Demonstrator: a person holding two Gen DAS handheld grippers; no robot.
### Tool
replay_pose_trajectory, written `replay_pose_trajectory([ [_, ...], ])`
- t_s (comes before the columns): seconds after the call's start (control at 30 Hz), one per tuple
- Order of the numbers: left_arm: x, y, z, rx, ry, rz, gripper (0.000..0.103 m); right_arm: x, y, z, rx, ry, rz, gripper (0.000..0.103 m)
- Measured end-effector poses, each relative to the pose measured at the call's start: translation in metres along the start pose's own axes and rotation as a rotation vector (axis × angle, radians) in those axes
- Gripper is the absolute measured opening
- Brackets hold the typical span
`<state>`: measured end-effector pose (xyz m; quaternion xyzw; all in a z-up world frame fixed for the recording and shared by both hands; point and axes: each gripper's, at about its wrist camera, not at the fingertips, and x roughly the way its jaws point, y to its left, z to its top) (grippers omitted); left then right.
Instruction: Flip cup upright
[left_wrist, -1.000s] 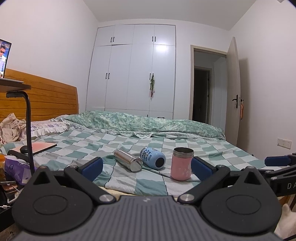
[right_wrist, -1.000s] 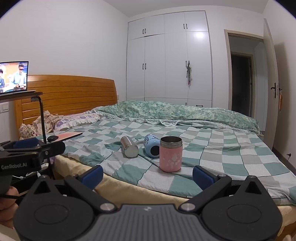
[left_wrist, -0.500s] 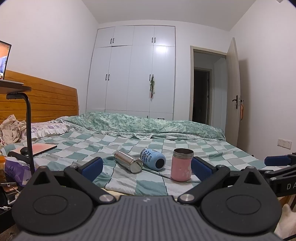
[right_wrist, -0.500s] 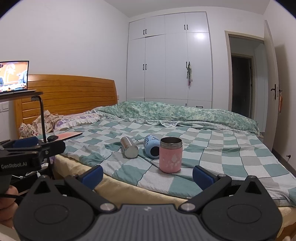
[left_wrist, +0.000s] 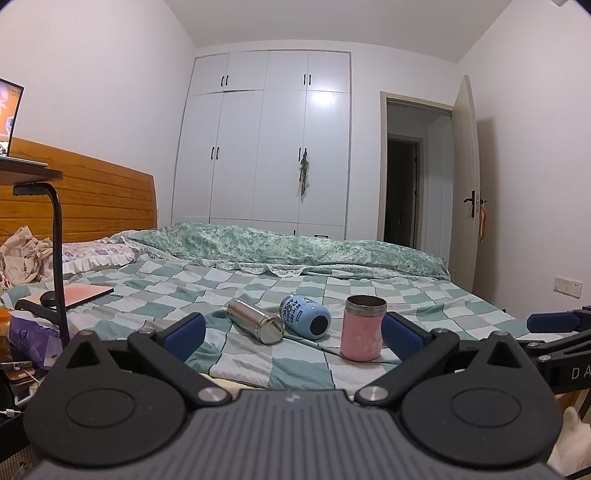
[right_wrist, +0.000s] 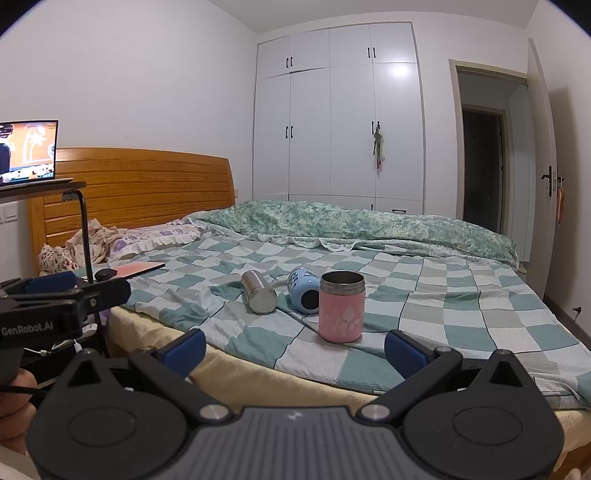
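Three cups sit on the checked bedspread near the bed's front edge. A steel cup (left_wrist: 255, 326) (right_wrist: 258, 291) lies on its side. A light blue cup (left_wrist: 304, 316) (right_wrist: 303, 290) lies on its side beside it, its end facing me. A pink cup (left_wrist: 362, 334) (right_wrist: 342, 312) with a steel rim stands upright at the right. My left gripper (left_wrist: 293, 336) is open and empty, short of the cups. My right gripper (right_wrist: 293, 349) is open and empty, below the bed's edge and short of the pink cup.
A black stand with a laptop tray (right_wrist: 83, 221) stands left of the bed, its base and a pink tablet (left_wrist: 83, 293) resting on the bedspread. A folded green quilt (left_wrist: 295, 247) lies across the far side. Wardrobe and open door stand behind.
Both views have shifted slightly. The left gripper has dropped or tilted a little, so the cups sit a bit higher in its view. The cups have not moved.
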<state>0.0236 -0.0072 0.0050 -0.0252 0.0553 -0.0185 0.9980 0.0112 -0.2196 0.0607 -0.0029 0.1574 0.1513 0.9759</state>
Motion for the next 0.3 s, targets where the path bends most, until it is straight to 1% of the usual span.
replay_pose_trajectory([
  [0.3, 0.0013, -0.0002, -0.0003, -0.005, 0.008, -0.001, 0.103, 0.0003, 0.0005, -0.0010, 0.000, 0.003, 0.001, 0.103],
])
